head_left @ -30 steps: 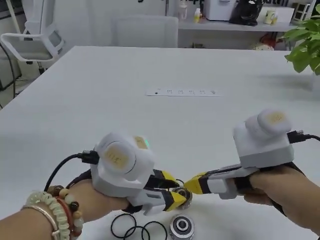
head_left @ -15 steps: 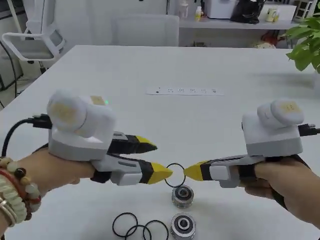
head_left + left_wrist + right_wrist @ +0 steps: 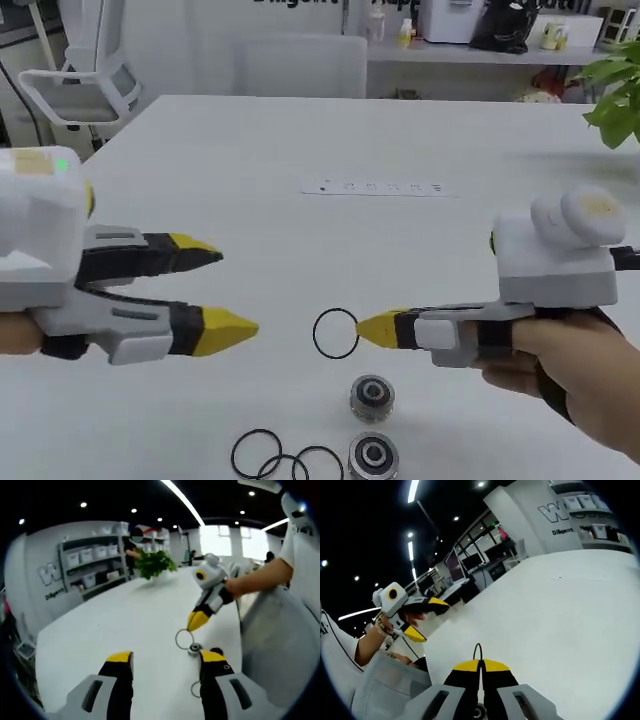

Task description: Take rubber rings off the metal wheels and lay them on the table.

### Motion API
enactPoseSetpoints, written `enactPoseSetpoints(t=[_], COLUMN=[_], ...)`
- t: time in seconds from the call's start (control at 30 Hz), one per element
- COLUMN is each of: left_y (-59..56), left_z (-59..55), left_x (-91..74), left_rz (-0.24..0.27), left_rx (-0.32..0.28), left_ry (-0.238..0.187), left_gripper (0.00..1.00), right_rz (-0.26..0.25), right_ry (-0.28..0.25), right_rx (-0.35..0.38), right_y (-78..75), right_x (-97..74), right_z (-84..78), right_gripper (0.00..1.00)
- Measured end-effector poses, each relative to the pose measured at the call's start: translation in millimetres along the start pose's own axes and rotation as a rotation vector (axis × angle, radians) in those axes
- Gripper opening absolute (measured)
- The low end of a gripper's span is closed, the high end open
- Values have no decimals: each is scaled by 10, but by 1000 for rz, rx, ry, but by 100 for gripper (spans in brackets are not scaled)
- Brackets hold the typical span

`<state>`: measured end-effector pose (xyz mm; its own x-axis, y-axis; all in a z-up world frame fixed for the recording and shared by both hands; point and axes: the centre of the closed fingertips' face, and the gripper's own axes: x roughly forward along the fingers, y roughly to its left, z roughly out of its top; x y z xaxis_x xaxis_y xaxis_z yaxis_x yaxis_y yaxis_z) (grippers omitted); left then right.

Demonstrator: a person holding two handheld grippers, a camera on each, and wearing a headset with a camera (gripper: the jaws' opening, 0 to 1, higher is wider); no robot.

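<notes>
My right gripper [image 3: 365,328] is shut on a thin black rubber ring [image 3: 335,333] and holds it upright above the white table [image 3: 400,240]. In the right gripper view the shut jaws pinch the rubber ring [image 3: 478,652], seen edge-on. Two metal wheels stand below it, one [image 3: 372,393] behind the other [image 3: 372,456]. Several loose rings [image 3: 258,451] lie to the left of the wheels. My left gripper [image 3: 225,288] hovers open at the left with nothing between its jaws. In the left gripper view the left gripper [image 3: 166,659] faces the ring [image 3: 184,638] and a wheel [image 3: 195,649].
A flat white socket strip [image 3: 372,187] lies mid-table. Chairs [image 3: 295,65] stand at the far edge, one [image 3: 75,85] at the far left corner. A green plant [image 3: 615,90] sits at the right. A shelf with bottles runs along the back.
My left gripper let go of the wheel, opened and drew away to the left. The wheel now stands on the table. My right gripper pulled the ring off it and holds it.
</notes>
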<state>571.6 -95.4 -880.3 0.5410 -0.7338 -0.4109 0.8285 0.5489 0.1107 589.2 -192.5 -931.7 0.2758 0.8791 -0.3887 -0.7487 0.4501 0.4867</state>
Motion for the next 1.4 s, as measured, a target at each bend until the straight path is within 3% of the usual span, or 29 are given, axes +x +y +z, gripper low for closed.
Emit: enactPoseSetpoints(t=[0.23, 0.43, 0.7, 0.83, 0.93, 1.07, 1.4], left_y=[-68, -126, -344, -413, -438, -489, -461], left_z=[-99, -273, -517, -610, -734, -784, -793], left_x=[-308, -480, -538, -537, -543, -566, -647], left_rz=[39, 67, 44, 41, 50, 52, 101], left_rx=[-9, -46, -93, -124, -146, -171, -221], left_ry=[-2, 13, 49, 47, 74, 75, 44], left_gripper=[56, 57, 61, 65, 65, 67, 67], right_rz=[25, 52, 80, 89, 101, 107, 129], right_ry=[21, 21, 20, 30, 36, 44, 97], right_rx=[-10, -12, -10, -13, -13, -15, -27], right_y=[81, 138, 225, 278, 308, 339, 463], right_x=[50, 75, 112, 145, 167, 214, 379], right_z=[-40, -30, -32, -63, -83, -111, -289], right_gripper=[0, 0, 0, 0, 0, 0, 0])
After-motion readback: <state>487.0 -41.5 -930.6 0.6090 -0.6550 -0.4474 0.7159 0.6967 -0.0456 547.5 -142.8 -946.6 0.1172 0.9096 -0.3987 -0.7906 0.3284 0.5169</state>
